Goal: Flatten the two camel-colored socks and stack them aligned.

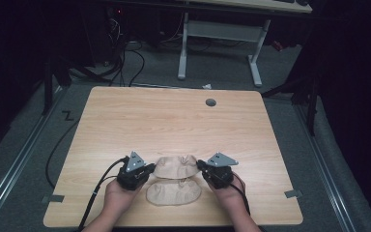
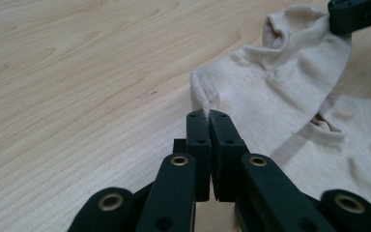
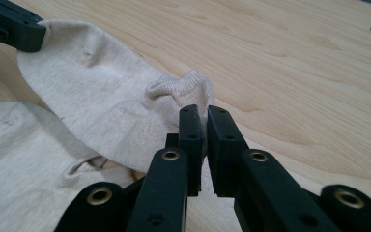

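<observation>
Two beige socks near front edge of table [image 1: 125,116]. L tongs [image 2: 207,115] pinch the far sock [image 1: 175,166] by one end, R tongs [image 3: 204,121] by the other. Fabric soft, light, stretchy (sags between grips); edge holds look best. Near sock [image 1: 173,192] lies flat, untouched.

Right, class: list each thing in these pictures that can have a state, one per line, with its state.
Left gripper: shut on one end of the far sock.
Right gripper: shut on the far sock's cuff end.
Far sock: held at both ends, stretched between the grippers.
Near sock: lying flat on the table, ungripped.
Table: bare wood apart from the socks.
</observation>
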A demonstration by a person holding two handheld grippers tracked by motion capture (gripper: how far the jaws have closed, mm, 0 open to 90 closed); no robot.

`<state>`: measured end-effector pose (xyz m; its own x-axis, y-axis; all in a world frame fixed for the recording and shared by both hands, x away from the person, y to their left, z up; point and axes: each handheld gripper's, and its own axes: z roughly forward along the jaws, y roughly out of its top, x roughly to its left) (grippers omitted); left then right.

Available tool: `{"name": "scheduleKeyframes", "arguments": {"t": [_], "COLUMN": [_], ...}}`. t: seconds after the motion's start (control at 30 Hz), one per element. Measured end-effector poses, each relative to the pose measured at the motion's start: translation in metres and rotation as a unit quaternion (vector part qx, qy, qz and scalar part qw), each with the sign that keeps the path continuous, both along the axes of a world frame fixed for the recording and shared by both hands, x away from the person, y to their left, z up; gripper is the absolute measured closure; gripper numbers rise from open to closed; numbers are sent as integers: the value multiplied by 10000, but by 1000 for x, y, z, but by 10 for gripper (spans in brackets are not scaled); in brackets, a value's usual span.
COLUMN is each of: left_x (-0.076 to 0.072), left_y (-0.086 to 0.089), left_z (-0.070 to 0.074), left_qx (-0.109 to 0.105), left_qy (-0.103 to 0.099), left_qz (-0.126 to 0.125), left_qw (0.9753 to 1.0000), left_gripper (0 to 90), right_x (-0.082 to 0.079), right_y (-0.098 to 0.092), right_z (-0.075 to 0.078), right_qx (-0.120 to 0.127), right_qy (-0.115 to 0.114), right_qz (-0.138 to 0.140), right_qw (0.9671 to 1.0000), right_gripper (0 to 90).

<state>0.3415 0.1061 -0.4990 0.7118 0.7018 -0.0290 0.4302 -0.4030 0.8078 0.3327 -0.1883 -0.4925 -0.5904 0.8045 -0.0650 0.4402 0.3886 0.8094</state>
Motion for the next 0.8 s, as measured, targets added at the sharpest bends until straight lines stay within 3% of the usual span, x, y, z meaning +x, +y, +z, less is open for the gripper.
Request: {"name": "scheduleKeyframes", "arguments": {"t": [0.1, 0.17, 0.8], "left_x": [-8, -11, -35], "left_y": [0, 1, 8], "left_z": [6, 9, 8], "left_qx": [-18, -48, 33], "left_qy": [-182, -196, 21], "left_qz": [24, 7, -140], "left_qw": [9998, 9998, 9999], "left_gripper": [876, 876, 876], "right_x": [-6, -10, -36], "right_y": [-1, -2, -1], "right_z": [4, 6, 7], "right_qx": [-34, -38, -65], "right_qy": [-78, -148, -115], "right_qz": [45, 65, 305], "right_qw": [10000, 9999, 9994], "right_gripper": [851, 851, 850]}}
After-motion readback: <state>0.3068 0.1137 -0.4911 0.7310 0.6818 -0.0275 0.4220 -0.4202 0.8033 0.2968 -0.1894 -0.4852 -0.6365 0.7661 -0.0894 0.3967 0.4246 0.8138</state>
